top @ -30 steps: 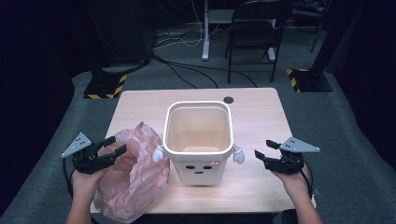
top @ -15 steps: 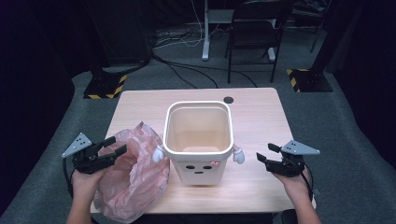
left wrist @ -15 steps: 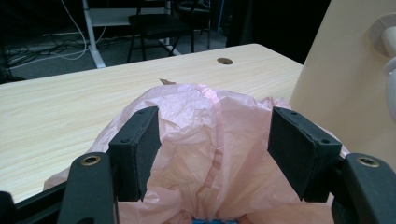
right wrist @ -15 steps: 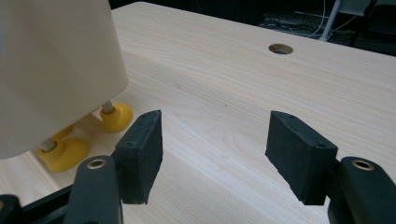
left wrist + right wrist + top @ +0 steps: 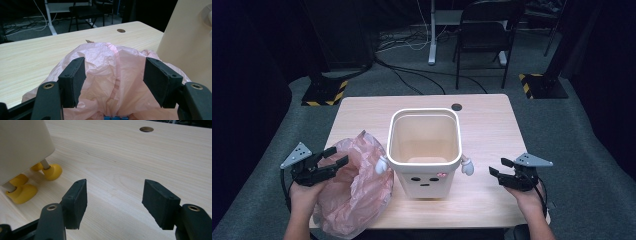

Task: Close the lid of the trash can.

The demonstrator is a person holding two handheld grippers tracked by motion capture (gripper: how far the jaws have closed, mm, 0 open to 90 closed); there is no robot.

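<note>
- In the high view we see the left gripper (image 5: pixel 332 157) at the near left edge of the table (image 5: pixel 492 120), jaws spread, hovering over the crumpled pink plastic bag (image 5: pixel 357 190).
- The left gripper view adds detail: the left gripper (image 5: pixel 113 75) is released, and the pink plastic bag (image 5: pixel 112 65) rises between the two black pads without either pad pressing on it.
- We note that the bag is a thin, translucent, wrinkled film; it lies at the near left of the table, just left of the bin, and hangs over the near edge.
- The bin (image 5: pixel 424 150) stands at the table's centre: cream, smooth, squarish with rounded corners, open-topped, with a printed face and small white arms on its sides.
- The right gripper view reveals what the high view hides: the bin (image 5: pixel 22 147) rests on glossy yellow feet (image 5: pixel 51 171) on short pegs.
- The right gripper (image 5: pixel 501 170) sits at the near right, well apart from the bin. In its own view the right gripper (image 5: pixel 115 195) is released, with bare table between its pads.
- The table (image 5: pixel 125 157) is pale wood-grain laminate with a round cable hole (image 5: pixel 146 129) at its far side.
- The high view alone takes in the grey carpet and a black chair (image 5: pixel 487 30) beyond the table.
</note>
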